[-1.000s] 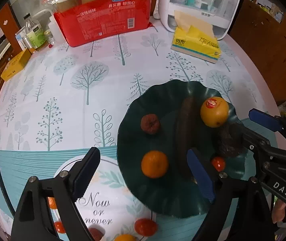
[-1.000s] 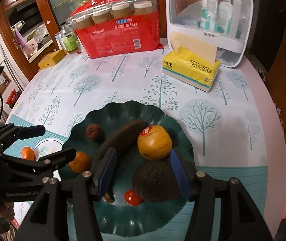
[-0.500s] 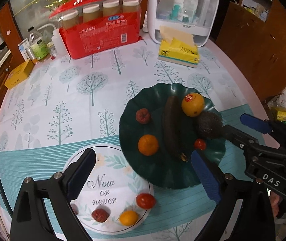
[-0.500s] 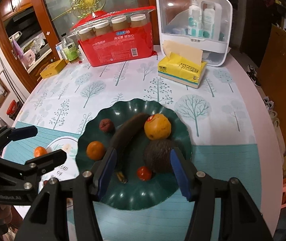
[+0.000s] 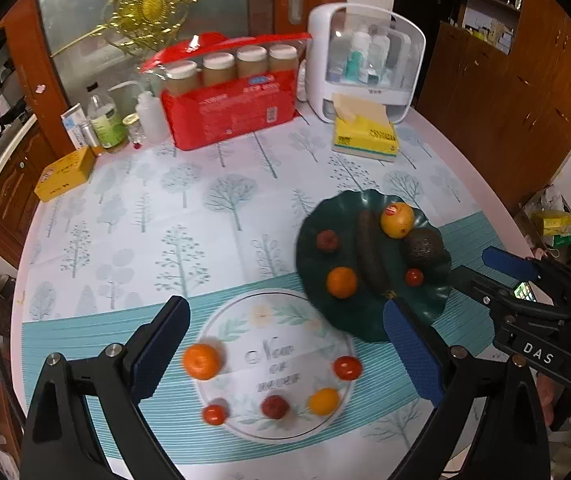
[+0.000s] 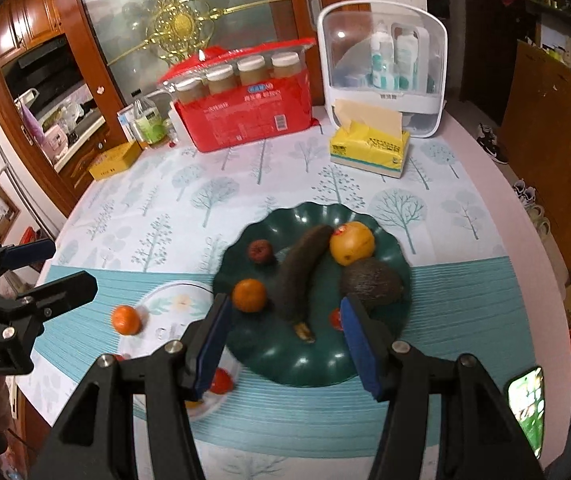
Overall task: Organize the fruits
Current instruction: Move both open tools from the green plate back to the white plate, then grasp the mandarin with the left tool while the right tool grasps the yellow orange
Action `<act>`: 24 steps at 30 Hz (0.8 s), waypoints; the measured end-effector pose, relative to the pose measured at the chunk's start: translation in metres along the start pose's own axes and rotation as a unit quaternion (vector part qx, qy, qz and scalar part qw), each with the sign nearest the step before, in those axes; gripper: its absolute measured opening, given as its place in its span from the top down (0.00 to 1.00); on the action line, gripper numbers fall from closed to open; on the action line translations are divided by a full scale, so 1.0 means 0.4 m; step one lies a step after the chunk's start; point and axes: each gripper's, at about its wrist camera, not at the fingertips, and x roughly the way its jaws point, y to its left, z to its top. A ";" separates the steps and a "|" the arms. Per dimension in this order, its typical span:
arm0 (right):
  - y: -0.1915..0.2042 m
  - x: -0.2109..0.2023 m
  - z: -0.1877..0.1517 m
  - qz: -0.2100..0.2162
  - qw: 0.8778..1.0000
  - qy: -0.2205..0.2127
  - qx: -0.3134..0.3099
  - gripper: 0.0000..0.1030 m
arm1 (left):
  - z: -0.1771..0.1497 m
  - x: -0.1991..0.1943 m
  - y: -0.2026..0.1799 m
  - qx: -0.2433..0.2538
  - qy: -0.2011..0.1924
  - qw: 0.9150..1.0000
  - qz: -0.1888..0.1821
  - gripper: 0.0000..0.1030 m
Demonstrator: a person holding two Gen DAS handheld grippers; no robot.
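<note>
Both grippers, left gripper (image 5: 285,354) and right gripper (image 6: 287,344), hover above table, jaws apart

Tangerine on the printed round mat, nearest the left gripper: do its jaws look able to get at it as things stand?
Probably yes. The left gripper is open and holds nothing, and the tangerine sits alone on the round mat, other fruits apart from it, with nothing between it and the jaws.

In the right wrist view, lower centre, we see a cherry tomato (image 6: 336,319) half hidden behind a blue pad; lower left, the white mat (image 6: 173,308) blurs, its lettering unreadable.
</note>
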 end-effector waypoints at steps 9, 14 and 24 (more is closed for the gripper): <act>0.152 0.001 -0.047 0.004 1.000 0.000 0.007 0.45 | -0.047 -0.025 0.151 0.002 0.003 1.000 0.007 0.06; 0.221 0.039 -0.082 -0.004 1.000 0.016 0.011 0.45 | -0.080 0.012 0.224 0.000 0.023 1.000 0.006 0.06; 0.266 0.147 -0.166 -0.028 0.996 0.071 0.048 0.45 | -0.154 0.184 0.293 0.010 0.094 0.995 -0.012 0.06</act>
